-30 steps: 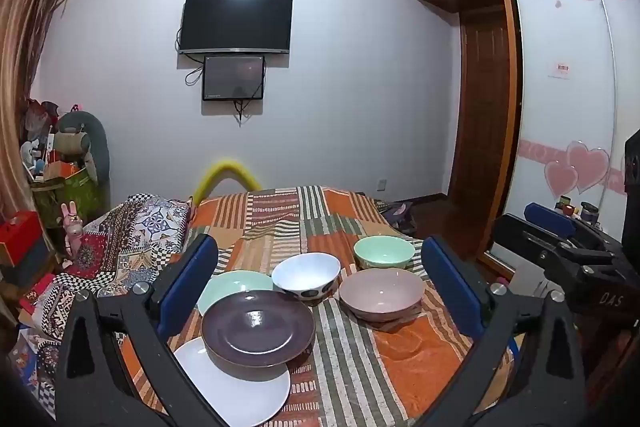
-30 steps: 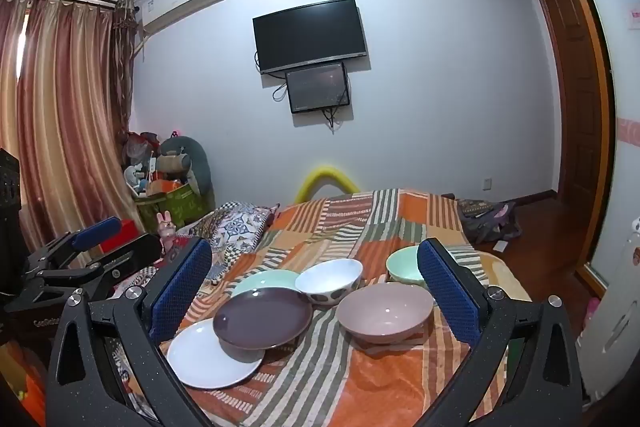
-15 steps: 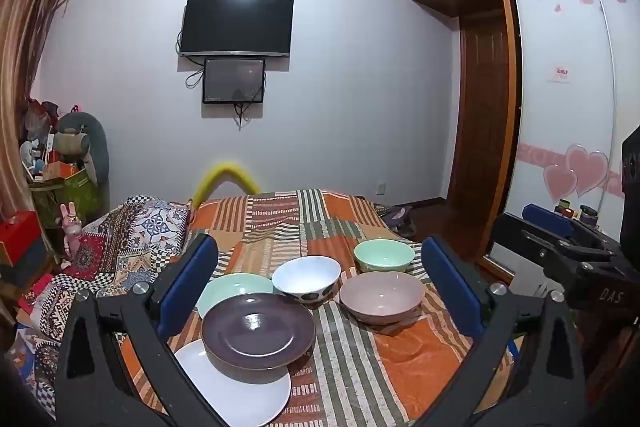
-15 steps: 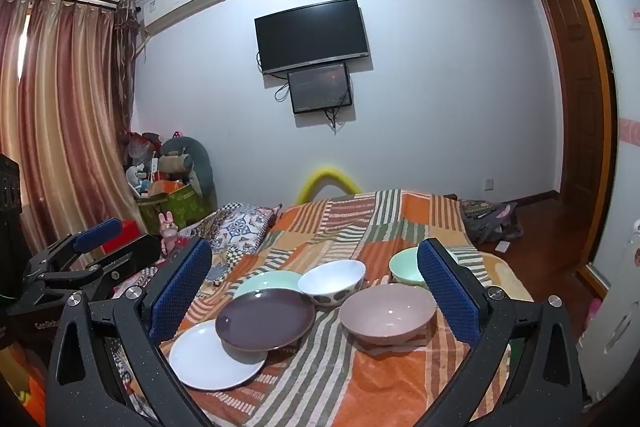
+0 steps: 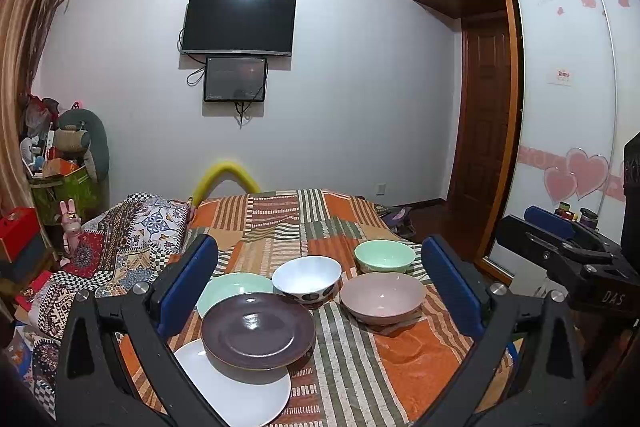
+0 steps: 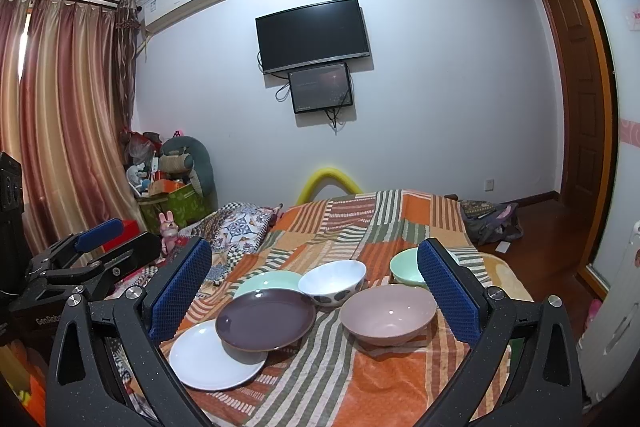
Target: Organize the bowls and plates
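**Crockery spread out, nothing lifted yet**

Bedspread (image 5: 400, 359) carries it all. Both tools hover spread wide and empty: left tool (image 5: 320, 291), right tool (image 6: 316, 291). White plate (image 5: 248, 391) lies nearest, dark plate (image 5: 258, 331) overlapping its rim, green plate (image 5: 228, 289) behind. Pink bowl (image 5: 382, 297), white bowl (image 5: 306, 277) and green bowl (image 5: 384, 255) sit apart. Glazed ceramic: stiff, slick, breakable; pinch the rims, I'd say.

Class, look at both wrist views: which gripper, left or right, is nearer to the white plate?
Left, judging by the views. The left gripper hangs open almost directly before the white plate; the right gripper, also open, is further right, so the plate sits toward its left finger.
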A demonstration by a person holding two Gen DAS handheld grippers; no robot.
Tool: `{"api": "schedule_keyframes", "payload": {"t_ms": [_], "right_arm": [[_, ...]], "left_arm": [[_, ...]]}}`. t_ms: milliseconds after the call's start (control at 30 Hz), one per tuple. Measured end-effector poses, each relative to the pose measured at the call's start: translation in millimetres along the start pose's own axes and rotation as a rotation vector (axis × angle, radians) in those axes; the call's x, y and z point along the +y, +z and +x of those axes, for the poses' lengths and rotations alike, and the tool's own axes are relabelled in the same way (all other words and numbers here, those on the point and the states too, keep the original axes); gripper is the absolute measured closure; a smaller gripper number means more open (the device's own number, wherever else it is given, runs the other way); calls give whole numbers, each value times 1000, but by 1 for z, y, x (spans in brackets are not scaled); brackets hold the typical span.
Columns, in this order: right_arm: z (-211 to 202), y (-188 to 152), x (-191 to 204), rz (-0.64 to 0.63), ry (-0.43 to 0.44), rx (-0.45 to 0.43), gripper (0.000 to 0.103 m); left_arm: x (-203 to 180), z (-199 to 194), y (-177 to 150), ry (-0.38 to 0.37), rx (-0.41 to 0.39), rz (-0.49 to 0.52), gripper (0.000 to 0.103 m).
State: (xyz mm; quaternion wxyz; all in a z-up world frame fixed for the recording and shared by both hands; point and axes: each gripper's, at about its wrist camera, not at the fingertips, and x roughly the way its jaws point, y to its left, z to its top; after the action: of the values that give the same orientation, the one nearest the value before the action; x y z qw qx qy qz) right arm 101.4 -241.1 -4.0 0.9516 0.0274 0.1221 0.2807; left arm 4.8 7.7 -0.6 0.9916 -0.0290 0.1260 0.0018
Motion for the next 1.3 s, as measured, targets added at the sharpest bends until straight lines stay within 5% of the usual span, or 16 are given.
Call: {"api": "schedule_keyframes", "payload": {"t_ms": [1300], "right_arm": [[0,0,2,0,3,5,1]], "left_arm": [[-6,-2,0,-4,8,4,0]]}}
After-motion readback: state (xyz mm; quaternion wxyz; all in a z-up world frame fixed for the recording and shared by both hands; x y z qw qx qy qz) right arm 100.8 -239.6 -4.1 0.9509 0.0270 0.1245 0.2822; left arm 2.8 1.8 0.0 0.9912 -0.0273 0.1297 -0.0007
